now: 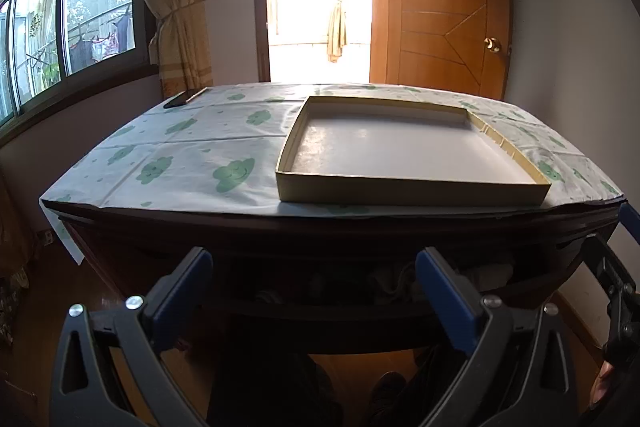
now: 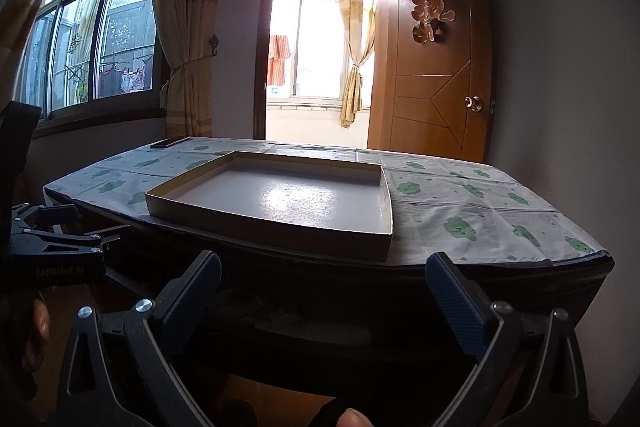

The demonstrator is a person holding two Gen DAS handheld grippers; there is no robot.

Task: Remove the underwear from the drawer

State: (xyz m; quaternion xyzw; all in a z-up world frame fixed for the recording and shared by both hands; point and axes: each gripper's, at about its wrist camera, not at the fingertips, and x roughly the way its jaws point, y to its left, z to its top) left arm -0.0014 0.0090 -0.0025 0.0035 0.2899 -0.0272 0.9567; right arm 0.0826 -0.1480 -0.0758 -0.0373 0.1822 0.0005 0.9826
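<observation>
Left tool (image 1: 316, 267): held level in front of the desk, aimed at the dark front edge below the tabletop (image 1: 192, 155). Its two blue-padded fingers (image 1: 444, 291) stand wide apart with nothing between them. Neither finger touches the furniture.

Right tool (image 2: 322, 275): held level to the right of the left one, likewise facing the desk front. Its jaws are wide, gripping nothing. In the left wrist view part of this tool shows at the right border; in the right wrist view the body of the left tool shows at the left border, so the two are side by side but apart.

Drawer (image 1: 360, 287): open beneath the tabletop edge, directly ahead of the left tool and seen between its fingers. The interior is dim. Pale crumpled fabric lies inside toward the right; this appears to be the underwear (image 1: 492, 273), though individual items cannot be told apart. It remains in the drawer.

Tabletop: covered by a white cloth (image 2: 460, 195) with green cloud prints. A shallow open box (image 1: 400, 193), white inside with tan walls, sits on it near the front edge. A dark phone (image 1: 180, 99) lies at the far left corner.

Background: wooden door (image 2: 436, 83) ajar, tied curtains (image 2: 188, 27), window at left.
</observation>
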